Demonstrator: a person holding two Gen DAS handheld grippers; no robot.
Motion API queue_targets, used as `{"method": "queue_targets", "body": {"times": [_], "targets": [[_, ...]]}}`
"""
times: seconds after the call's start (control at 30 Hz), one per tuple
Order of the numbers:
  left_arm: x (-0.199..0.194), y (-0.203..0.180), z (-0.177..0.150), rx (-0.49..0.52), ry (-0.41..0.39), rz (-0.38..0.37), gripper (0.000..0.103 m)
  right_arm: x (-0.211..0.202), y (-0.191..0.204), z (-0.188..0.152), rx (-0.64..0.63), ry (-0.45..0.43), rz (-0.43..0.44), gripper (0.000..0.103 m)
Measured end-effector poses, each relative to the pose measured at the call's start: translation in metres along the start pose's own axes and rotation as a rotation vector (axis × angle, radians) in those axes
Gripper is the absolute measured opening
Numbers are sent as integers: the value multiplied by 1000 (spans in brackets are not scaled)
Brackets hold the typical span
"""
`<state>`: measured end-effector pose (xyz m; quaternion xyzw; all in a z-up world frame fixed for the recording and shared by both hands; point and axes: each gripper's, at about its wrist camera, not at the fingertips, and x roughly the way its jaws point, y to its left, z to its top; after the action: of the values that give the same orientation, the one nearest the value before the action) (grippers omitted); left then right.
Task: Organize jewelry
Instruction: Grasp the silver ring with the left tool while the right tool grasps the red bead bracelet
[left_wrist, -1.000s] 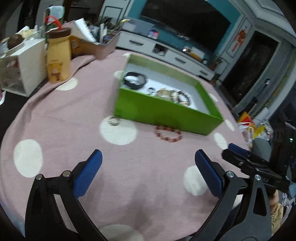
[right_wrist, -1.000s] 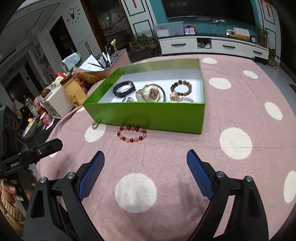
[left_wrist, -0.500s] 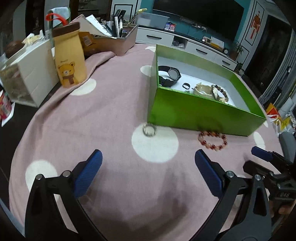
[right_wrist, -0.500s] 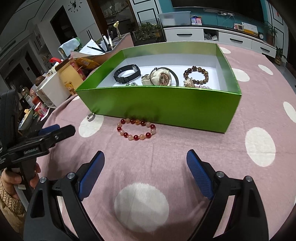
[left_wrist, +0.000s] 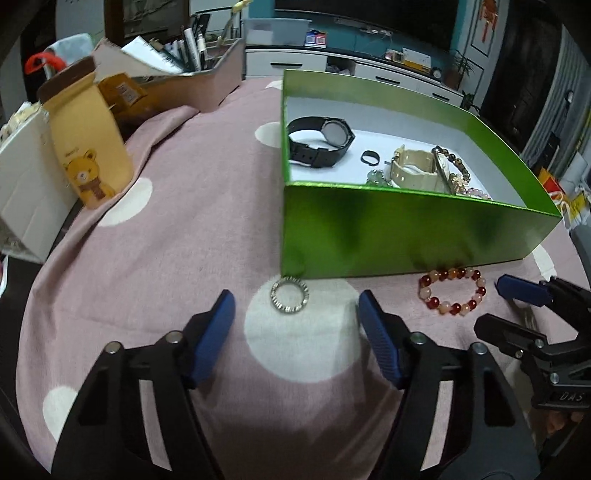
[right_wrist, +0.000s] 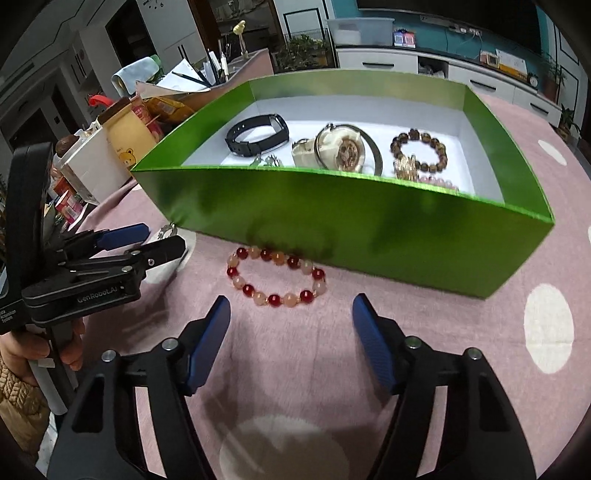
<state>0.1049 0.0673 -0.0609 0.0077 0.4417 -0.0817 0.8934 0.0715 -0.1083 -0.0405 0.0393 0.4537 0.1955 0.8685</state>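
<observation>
Jewelry near the green box (right_wrist: 332, 214) front wall is half hidden; both claws gape empty.

Home living room: TV cabinet (left_wrist: 354, 70), wall clock (right_wrist: 157, 3), houseplant (right_wrist: 301, 51).

Ring (left_wrist: 289, 301) and bracelet (left_wrist: 452, 293) before box (left_wrist: 406, 236)

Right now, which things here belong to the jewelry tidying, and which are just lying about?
Job: green box, silver ring, red bead bracelet, black watch, cream watch, both open tools.

Lying about: bear carton, pen box, white box.
</observation>
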Motion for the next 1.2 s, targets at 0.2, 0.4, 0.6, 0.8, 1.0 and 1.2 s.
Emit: {"method": "queue_targets", "body": {"times": [0.2, 0.4, 0.6, 0.8, 1.0, 1.2], "targets": [[4, -9, 1, 67, -22, 2, 55, -5, 8, 3, -52, -15, 30, 67], [4, -11, 4, 73, -28, 0, 35, 7, 27, 7, -145, 10, 61, 47], [1, -3, 2, 51, -29, -7, 22, 19, 35, 9, -221, 43, 40, 40], [1, -4, 1, 45, -26, -14, 21, 20, 41, 7, -297, 53, 20, 7], [-2, -6, -2, 26, -22, -42, 20, 13, 37, 2, -259, 47, 60, 7], [-10, -4, -8, -16, -16, -75, 20, -11, 19, 6, -115, -6, 180, 7]]}}
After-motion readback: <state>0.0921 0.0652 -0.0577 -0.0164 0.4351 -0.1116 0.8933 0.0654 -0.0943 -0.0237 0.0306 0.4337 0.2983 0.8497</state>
